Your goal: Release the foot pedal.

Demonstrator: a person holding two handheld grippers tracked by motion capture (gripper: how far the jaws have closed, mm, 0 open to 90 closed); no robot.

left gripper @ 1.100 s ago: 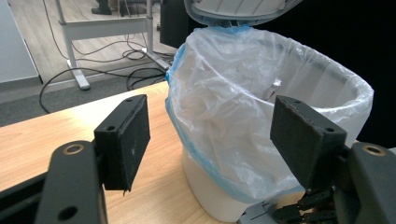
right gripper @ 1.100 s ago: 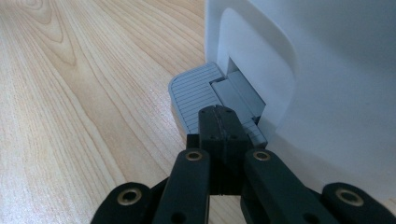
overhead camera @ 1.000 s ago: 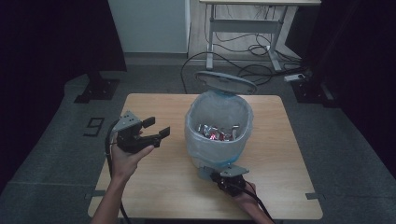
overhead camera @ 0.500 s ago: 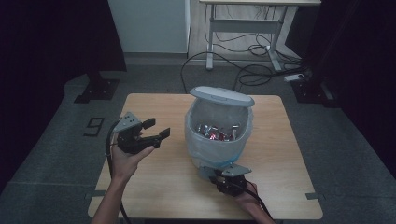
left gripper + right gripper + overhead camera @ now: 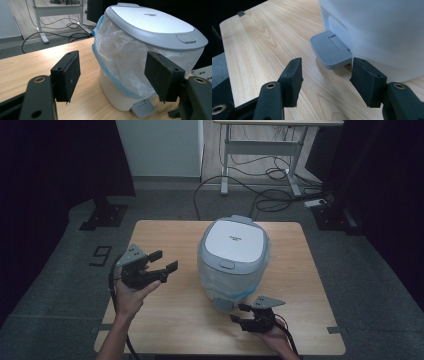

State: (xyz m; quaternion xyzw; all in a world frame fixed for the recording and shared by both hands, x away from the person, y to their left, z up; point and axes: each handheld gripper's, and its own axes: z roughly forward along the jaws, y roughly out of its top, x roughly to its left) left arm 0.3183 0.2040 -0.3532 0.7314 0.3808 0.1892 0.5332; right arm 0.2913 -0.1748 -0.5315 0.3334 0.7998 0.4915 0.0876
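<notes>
— High view first: what stands on the desk (image 5: 165,325)?
— A white pedal bin (image 5: 232,262) with a grey lid (image 5: 235,242) lying flat and shut on top, so its contents are hidden. A clear bag liner with a blue edge (image 5: 240,292) hangs out from under the lid, round the body. The bin sits near the desk's middle.
— And the hands?
— The left tongs (image 5: 162,262) are held off to the bin's left, raised, pointing toward it, jaws apart with nothing between them. The right tongs (image 5: 240,315) lie low at the desk's near edge, just in front of the bin's foot.
— Left gripper view?
— Both pads (image 5: 67,75) stand wide, empty, framing the bin (image 5: 150,62), which is some way ahead. The liner (image 5: 117,57) bulges below the closed lid (image 5: 152,22), and the grey pedal (image 5: 142,108) sticks out at the base.
— Right gripper view?
— The right tongs (image 5: 325,80) have just been opening; they are released, nothing gripped. The ribbed pedal (image 5: 330,51) lies just beyond the pads (image 5: 293,77), clear of them, jutting from the bin's white wall (image 5: 382,37) over the wood.
</notes>
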